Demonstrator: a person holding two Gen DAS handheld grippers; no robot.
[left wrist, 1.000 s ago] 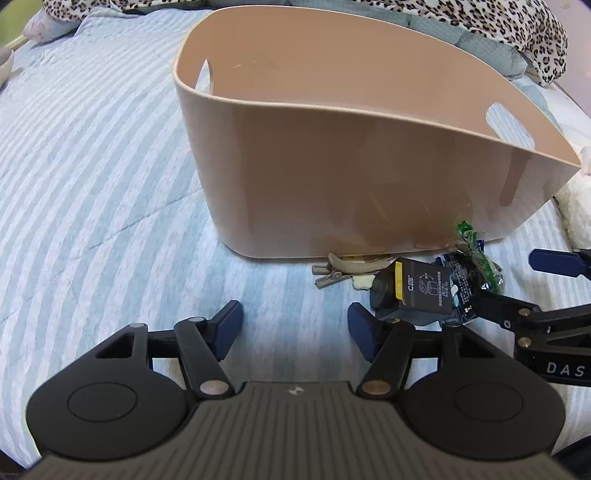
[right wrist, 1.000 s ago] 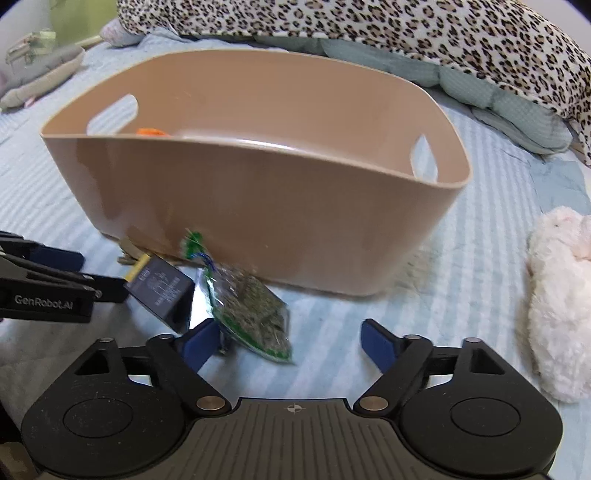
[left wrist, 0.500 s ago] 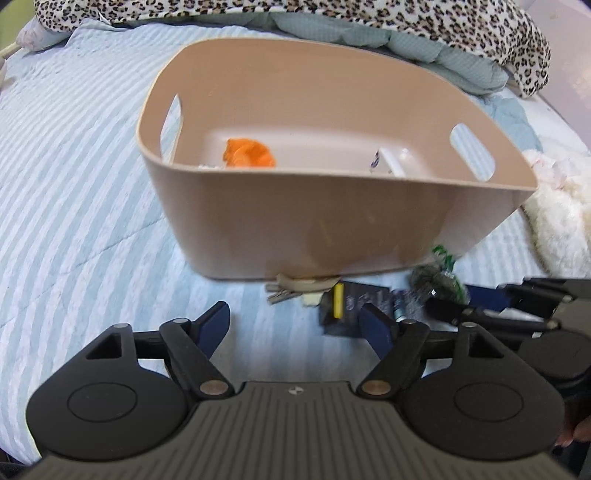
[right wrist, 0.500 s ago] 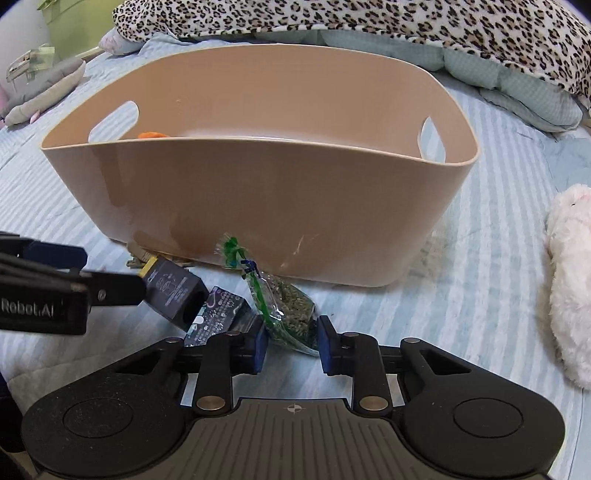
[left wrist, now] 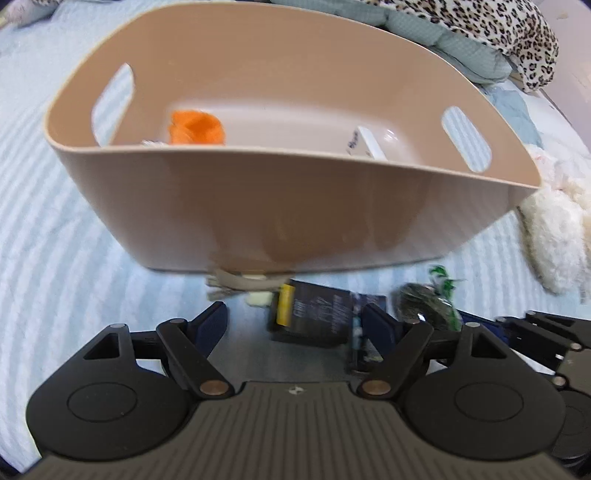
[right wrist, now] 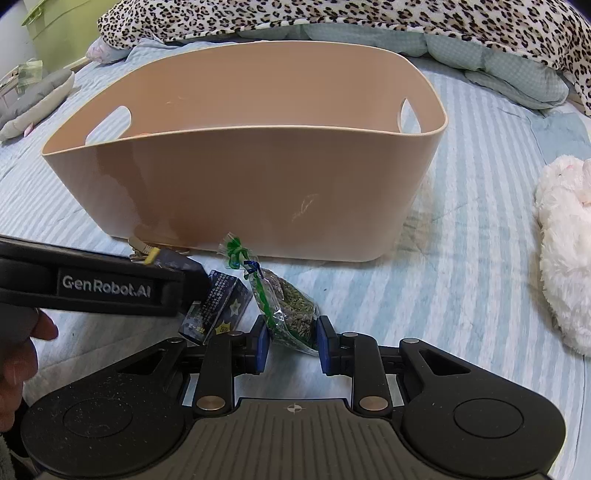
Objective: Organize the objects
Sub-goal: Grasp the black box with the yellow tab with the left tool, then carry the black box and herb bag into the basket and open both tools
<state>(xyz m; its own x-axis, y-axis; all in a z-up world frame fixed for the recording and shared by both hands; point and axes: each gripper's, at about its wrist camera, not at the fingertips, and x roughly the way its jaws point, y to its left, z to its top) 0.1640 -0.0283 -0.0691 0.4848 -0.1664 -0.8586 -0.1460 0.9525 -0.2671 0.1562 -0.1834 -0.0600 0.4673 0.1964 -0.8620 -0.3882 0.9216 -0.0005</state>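
A tan plastic basket [left wrist: 295,206] [right wrist: 258,192] stands on the striped bed. Inside it lie an orange item [left wrist: 197,127] and a white box [left wrist: 365,146]. My right gripper [right wrist: 291,341] is shut on a clear bag of green pellets [right wrist: 291,310], tied with green ribbon, in front of the basket; the bag also shows in the left wrist view [left wrist: 424,301]. My left gripper [left wrist: 295,323] is open and empty above a black box with a yellow edge [left wrist: 314,314]. A second dark box [right wrist: 218,306] lies beside the bag. A beige hair clip [left wrist: 240,282] lies at the basket's foot.
A white plush toy [right wrist: 569,254] [left wrist: 554,229] lies to the right of the basket. A leopard-print blanket [right wrist: 332,18] and pale green bedding [right wrist: 517,74] are bunched behind it. A grey plush [right wrist: 33,99] lies at far left.
My right gripper has closed on the pellet bag and holds it. My left gripper has risen and tilted, so the basket's inside shows, and it now hovers over the black box.
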